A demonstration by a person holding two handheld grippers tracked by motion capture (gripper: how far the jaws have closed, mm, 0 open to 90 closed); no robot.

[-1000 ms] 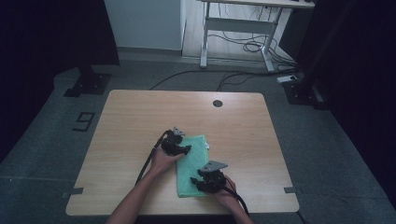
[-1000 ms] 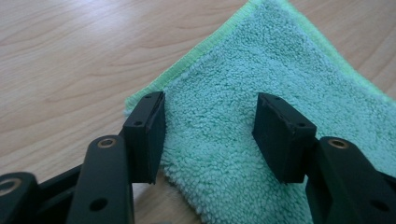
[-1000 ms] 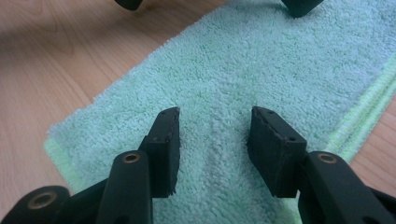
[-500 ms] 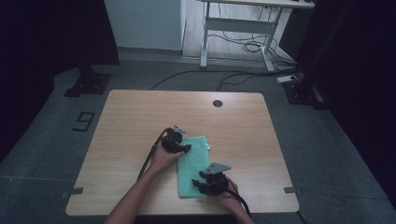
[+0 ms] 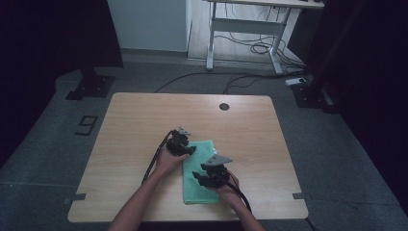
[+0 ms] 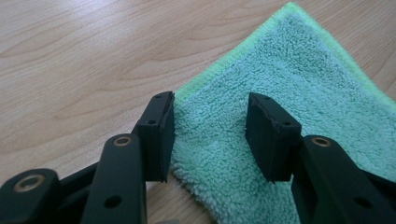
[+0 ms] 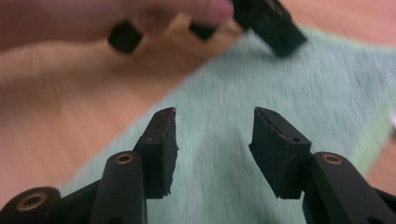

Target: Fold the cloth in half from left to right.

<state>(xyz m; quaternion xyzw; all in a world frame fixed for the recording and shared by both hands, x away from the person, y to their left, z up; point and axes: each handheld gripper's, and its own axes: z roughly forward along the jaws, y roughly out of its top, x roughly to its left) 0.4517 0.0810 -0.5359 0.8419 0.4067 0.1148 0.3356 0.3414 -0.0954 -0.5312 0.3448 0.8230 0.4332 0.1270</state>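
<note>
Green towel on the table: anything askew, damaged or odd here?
Nothing stands out. The green towel lies folded and flat on the wooden table, its stitched edge intact in the left gripper view. No spill or damage is visible.

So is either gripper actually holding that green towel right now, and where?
Neither. Both the left gripper and the right gripper have their fingers apart above the folded green terry cloth towel, with nothing pinched.
</note>
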